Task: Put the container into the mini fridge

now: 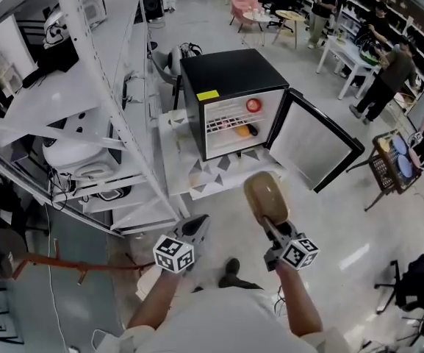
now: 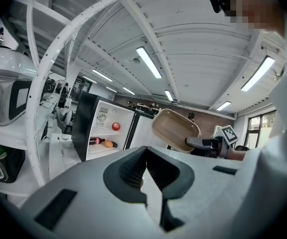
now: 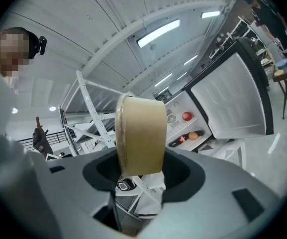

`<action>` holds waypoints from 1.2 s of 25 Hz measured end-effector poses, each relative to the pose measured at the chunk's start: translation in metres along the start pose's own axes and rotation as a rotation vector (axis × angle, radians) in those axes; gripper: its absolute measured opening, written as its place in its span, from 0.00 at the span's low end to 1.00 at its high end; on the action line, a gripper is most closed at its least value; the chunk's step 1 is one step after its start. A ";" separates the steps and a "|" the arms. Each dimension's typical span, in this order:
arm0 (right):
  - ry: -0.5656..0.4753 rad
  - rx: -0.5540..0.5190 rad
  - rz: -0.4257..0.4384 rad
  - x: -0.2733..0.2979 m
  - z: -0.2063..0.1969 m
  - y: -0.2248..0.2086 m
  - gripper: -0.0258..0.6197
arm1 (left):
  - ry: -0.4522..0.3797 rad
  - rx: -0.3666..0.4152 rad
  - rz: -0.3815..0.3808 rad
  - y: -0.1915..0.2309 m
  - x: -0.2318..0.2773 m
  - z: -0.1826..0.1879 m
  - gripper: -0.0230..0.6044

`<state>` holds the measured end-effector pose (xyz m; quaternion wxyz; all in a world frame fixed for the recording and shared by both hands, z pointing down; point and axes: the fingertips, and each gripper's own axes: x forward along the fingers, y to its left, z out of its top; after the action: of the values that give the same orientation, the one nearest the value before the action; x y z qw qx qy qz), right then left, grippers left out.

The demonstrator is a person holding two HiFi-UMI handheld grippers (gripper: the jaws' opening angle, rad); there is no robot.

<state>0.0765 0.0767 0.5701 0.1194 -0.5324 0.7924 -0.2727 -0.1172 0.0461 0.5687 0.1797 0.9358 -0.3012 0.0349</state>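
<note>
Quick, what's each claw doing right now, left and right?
Left claw: closed, empty.
Right claw: closed on the tan container, held on edge.

Mini fridge (image 1: 234, 87) sits on a low platform (image 1: 178, 175), centre, with its door (image 1: 311, 142) swung out to the right. Inside, a ball (image 1: 253, 105) is on the upper shelf, and a bottle (image 1: 250, 130) and a fruit (image 1: 241, 132) lie side by side on the lower one. Rack (image 1: 87, 101) stands left of the fridge. Container (image 1: 264, 195) is in front of the fridge, on edge between the right gripper's (image 1: 272, 225) jaws. Left gripper (image 1: 195, 226) is just left of it, nothing in it. Tables and people are far behind, to the right.
</note>
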 end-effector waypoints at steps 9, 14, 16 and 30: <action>0.041 0.020 0.040 0.044 0.038 -0.071 0.39 | 0.014 0.009 0.057 0.014 0.077 0.013 0.04; 0.067 0.043 0.066 0.062 0.049 -0.099 0.39 | 0.014 -0.014 0.102 0.020 0.104 0.018 0.04; 0.074 0.055 0.076 0.070 0.051 -0.107 0.39 | 0.013 -0.029 0.117 0.023 0.111 0.020 0.04; 0.123 0.065 0.072 0.124 0.062 -0.143 0.39 | 0.031 -0.012 0.147 0.068 0.159 0.040 0.04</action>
<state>0.1672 -0.0953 0.6111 0.0974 -0.4817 0.8076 -0.3260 -0.0278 -0.1069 0.5805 0.1869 0.9094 -0.3667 0.0606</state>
